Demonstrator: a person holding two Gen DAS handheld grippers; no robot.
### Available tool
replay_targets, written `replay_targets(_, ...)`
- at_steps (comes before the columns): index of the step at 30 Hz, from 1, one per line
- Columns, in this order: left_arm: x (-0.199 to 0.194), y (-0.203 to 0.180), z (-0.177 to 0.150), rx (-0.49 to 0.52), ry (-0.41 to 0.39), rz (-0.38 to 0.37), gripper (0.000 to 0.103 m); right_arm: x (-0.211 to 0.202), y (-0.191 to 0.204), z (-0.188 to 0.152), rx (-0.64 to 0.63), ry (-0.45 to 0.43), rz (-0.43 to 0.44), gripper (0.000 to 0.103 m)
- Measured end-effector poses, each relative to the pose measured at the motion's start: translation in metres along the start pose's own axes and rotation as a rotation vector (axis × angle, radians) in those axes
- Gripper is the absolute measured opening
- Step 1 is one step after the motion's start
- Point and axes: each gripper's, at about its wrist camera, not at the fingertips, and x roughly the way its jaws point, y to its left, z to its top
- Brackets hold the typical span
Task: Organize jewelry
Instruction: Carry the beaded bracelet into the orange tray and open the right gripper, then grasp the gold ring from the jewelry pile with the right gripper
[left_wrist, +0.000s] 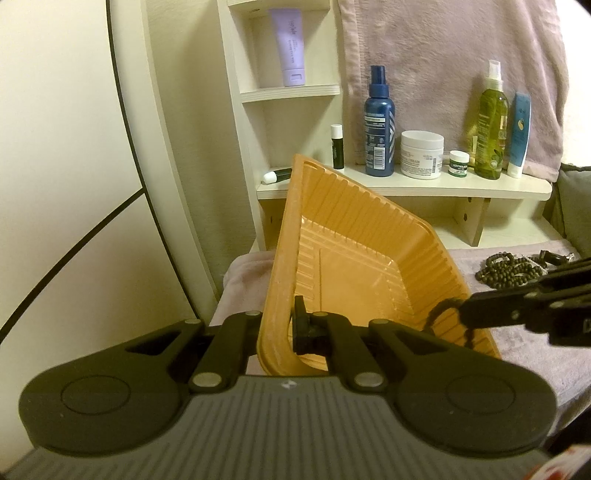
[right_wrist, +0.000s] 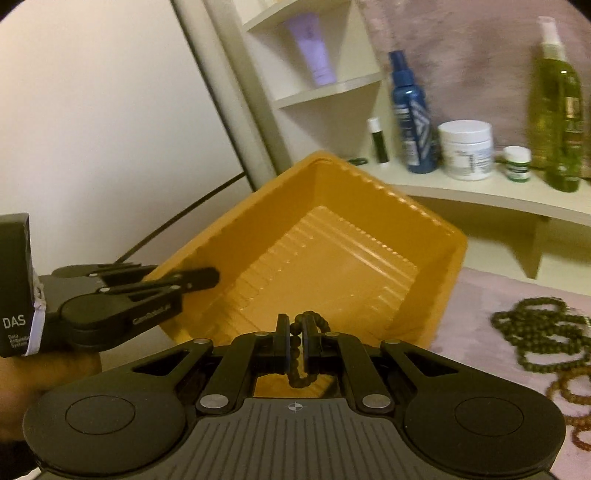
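- The dark round-bead bracelet (right_wrist: 297, 354) is pinched between the closed pads of the right claw (right_wrist: 295, 341), its loop hanging just over the near rim of the ribbed orange plastic tray (right_wrist: 332, 258); it is not yet let go.
- The tray is tilted up on one side, its near wall clamped in the closed left claw (left_wrist: 286, 328); its floor looks bare, so by my reading nothing has been put away yet.
- To the right of the tray, a pile of dark green bead strands (right_wrist: 543, 332) lies on the pale pink cloth (right_wrist: 480, 295) over the desk, with amber-brown bead bracelets (right_wrist: 569, 387) just nearer the camera; these are all left to do.
- So the task seems to be at its start: first piece about to go in, several more waiting.
- Behind the tray, a cream wooden shelf (left_wrist: 406, 188) carries a blue spray bottle (left_wrist: 379, 122), a white cream jar (left_wrist: 422, 155) and a green spray bottle (left_wrist: 491, 125).
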Motion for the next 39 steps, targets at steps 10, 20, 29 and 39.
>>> replay_targets(10, 0.000, 0.002, -0.001, -0.009, 0.000, -0.002, 0.004, 0.013, 0.003, 0.002, -0.027, 0.031, 0.023, 0.006)
replay_targets(20, 0.000, 0.002, -0.001, -0.009, 0.001, -0.001, 0.004, -0.009, -0.023, -0.001, 0.054, -0.054, -0.117, 0.045)
replay_targets(29, 0.000, 0.002, -0.002, -0.007, 0.002, 0.003, 0.004, -0.062, -0.077, -0.031, 0.127, -0.127, -0.446, 0.045)
replay_targets(39, 0.000, 0.000, -0.001, -0.003, 0.002, 0.006, 0.004, -0.112, -0.135, -0.071, 0.248, -0.121, -0.697, 0.045)
